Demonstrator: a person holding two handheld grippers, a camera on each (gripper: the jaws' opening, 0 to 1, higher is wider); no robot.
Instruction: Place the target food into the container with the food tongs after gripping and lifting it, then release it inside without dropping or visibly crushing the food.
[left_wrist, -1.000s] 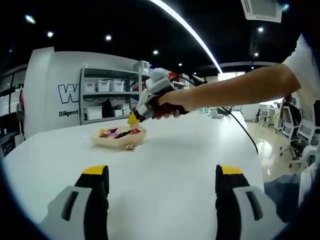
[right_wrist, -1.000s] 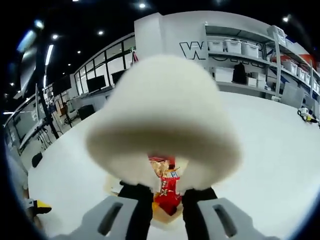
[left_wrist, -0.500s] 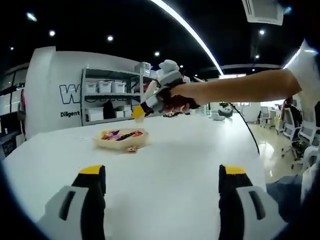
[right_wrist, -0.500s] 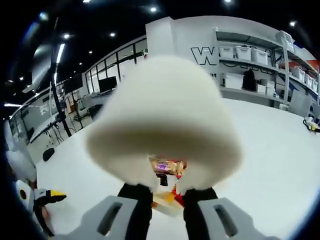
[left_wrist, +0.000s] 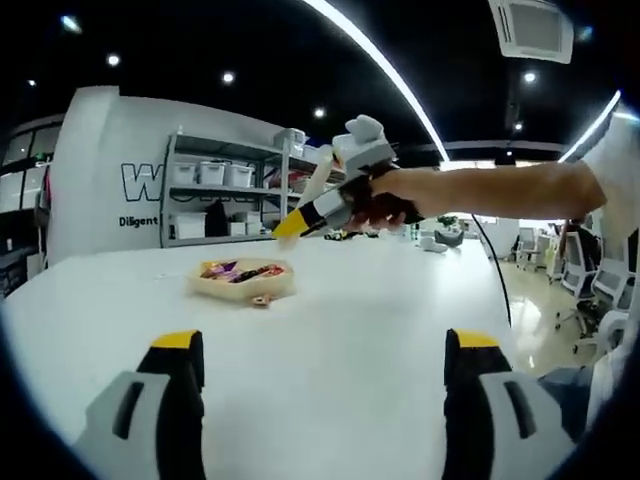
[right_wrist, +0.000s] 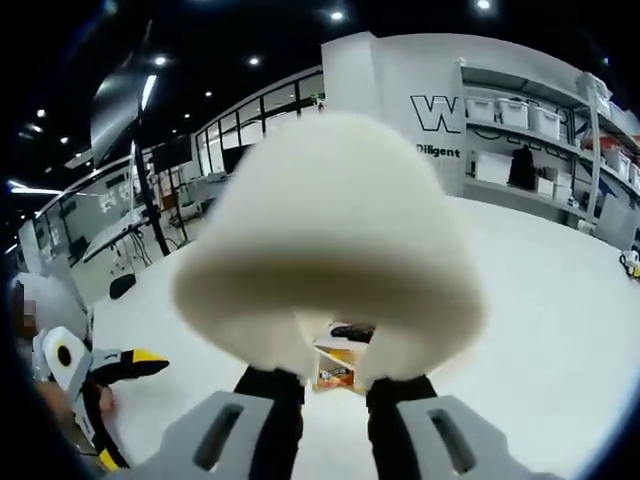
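Observation:
My right gripper is shut on the white food tongs, whose blurred pale bulk hides most of the right gripper view. From the left gripper view, a hand holds that right gripper in the air, above and to the right of the beige container. The tongs stick up from its yellow tips. I cannot tell whether they hold food. The container carries coloured snack packets, and a small snack lies on the table just in front of it. My left gripper is open and low over the table.
The white table stretches wide around the container. My left gripper shows at the lower left of the right gripper view. Shelves with white bins stand behind the table. Office chairs stand at the far right.
The right gripper with the tongs has risen and drifted right, away from the container. The right gripper view has swung, bringing more of the left gripper into sight. My left gripper stays open.

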